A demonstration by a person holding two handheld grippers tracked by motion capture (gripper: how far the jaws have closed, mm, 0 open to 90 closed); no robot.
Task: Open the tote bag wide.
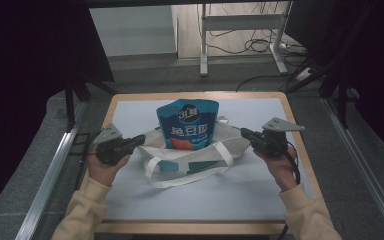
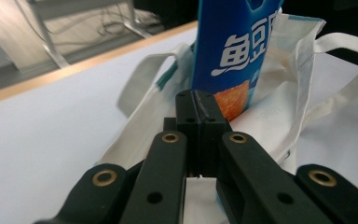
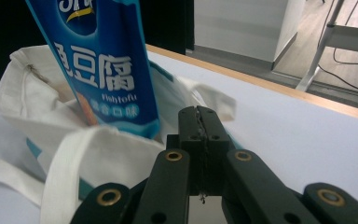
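From the high view, a wood-edged tabletop (image 1: pixel 130 205) with a pale surface carries a cream cloth tote bag (image 1: pixel 200 152) lying near its middle. A blue snack pouch (image 1: pixel 189 124) with white lettering stands upright in the bag's mouth, its lower part inside the bag and its top well above the rim. The bag's white handles loop toward the near side. A person's two forearms in cream sleeves come in from the bottom. The left claw (image 1: pixel 141 138) sits at the bag's left edge and the right claw (image 1: pixel 244 133) at its right edge, one on each side of the pouch.

In the left gripper view, the left claw (image 2: pixel 200 100) has its two black jaws pressed together, their tips against the cloth of the tote bag (image 2: pixel 279 112); whether cloth is pinched between them cannot be told. The blue pouch (image 2: pixel 228 51) rises just beyond the tips.

In the right gripper view, the right claw (image 3: pixel 201 115) likewise has its jaws together at the tote bag's (image 3: pixel 121 154) rim, and whether they grip the fabric cannot be told. The blue pouch (image 3: pixel 102 60) stands just beyond, leaning in this view, with a white handle (image 3: pixel 58 172) in front.
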